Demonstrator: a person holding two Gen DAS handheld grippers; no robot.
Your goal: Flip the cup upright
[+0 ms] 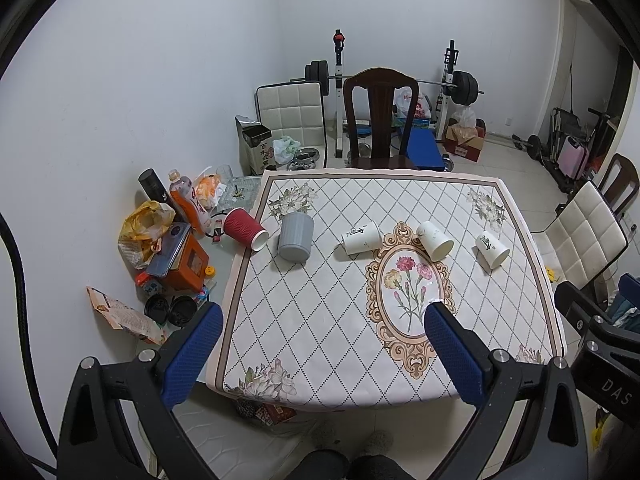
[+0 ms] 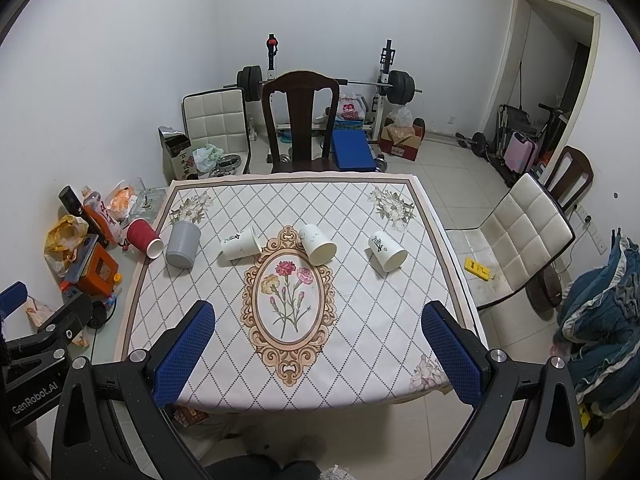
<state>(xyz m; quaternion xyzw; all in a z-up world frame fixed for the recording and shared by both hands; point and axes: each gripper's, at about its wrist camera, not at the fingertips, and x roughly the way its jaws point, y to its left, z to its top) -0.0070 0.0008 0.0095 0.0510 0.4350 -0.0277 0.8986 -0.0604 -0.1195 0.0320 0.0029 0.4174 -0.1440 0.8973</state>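
Hovering both claws over the near edge of the table (image 2: 224,392), I am holding nothing. My left gripper (image 1: 320,344) is spread wide, blue pads (image 1: 192,360) far apart, low in the left wrist frame; my right gripper (image 2: 320,344) is gaping the same way, low in the right wrist frame.

Five cups are lying on their sides in a row across the middle of the patterned tablecloth (image 2: 360,320). Running left to right in the right wrist frame: a red ribbed cup (image 2: 144,237) at the cloth's left edge, a grey ribbed cup (image 2: 183,244) just beside it, then three white paper cups. The first white cup (image 2: 240,245) is resting left of the floral medallion (image 2: 289,304), the second white cup (image 2: 317,244) at its upper right, and the third white cup (image 2: 387,251) well apart toward the right. All are lying well beyond my fingertips.

A dark wooden chair (image 2: 301,120) is standing at the far side, upper centre of the frame.
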